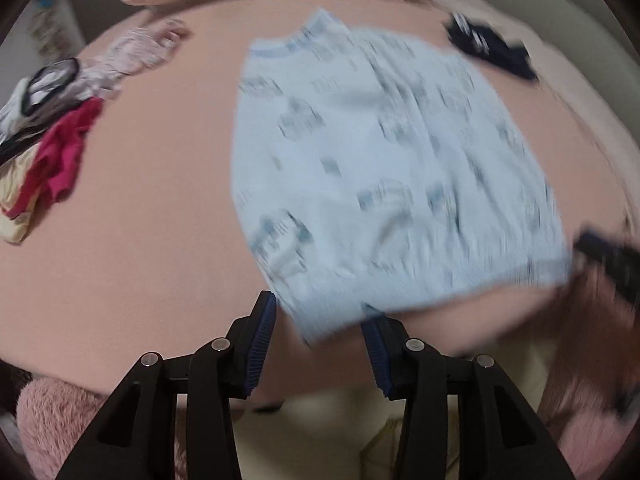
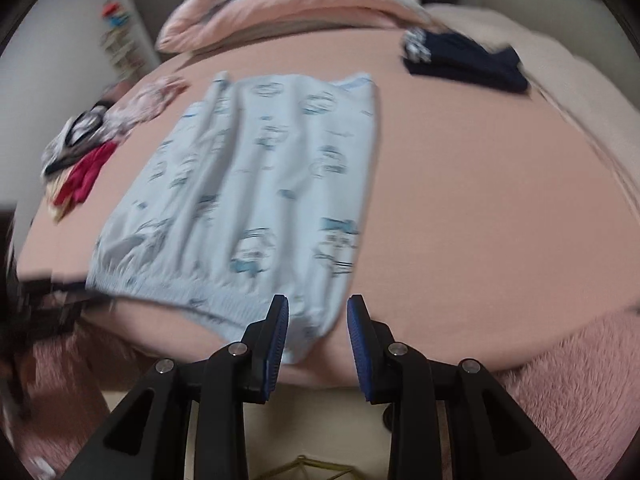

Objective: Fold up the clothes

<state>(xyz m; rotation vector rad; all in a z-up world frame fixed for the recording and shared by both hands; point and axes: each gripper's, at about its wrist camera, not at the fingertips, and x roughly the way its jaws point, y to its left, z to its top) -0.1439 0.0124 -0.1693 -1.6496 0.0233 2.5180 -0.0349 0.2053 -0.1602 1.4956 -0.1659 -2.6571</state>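
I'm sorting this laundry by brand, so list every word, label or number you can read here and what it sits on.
None can be read.
Light blue printed top: its dark prints may include lettering, too blurred to read in either view.
Dark navy garment: white marks at one end, too blurred to read.
Clothes pile: no text visible.
Left gripper and right gripper: no markings visible.

A pink bed sheet (image 2: pixel 480 200) fills the view. Pink pillows (image 2: pixel 280 12) lie at twelve o'clock. A fluffy pink blanket (image 2: pixel 580 360) sits at four.

pale-blue printed shirt (image 2: pixel 248 200), pink bedsheet (image 2: pixel 480 200)
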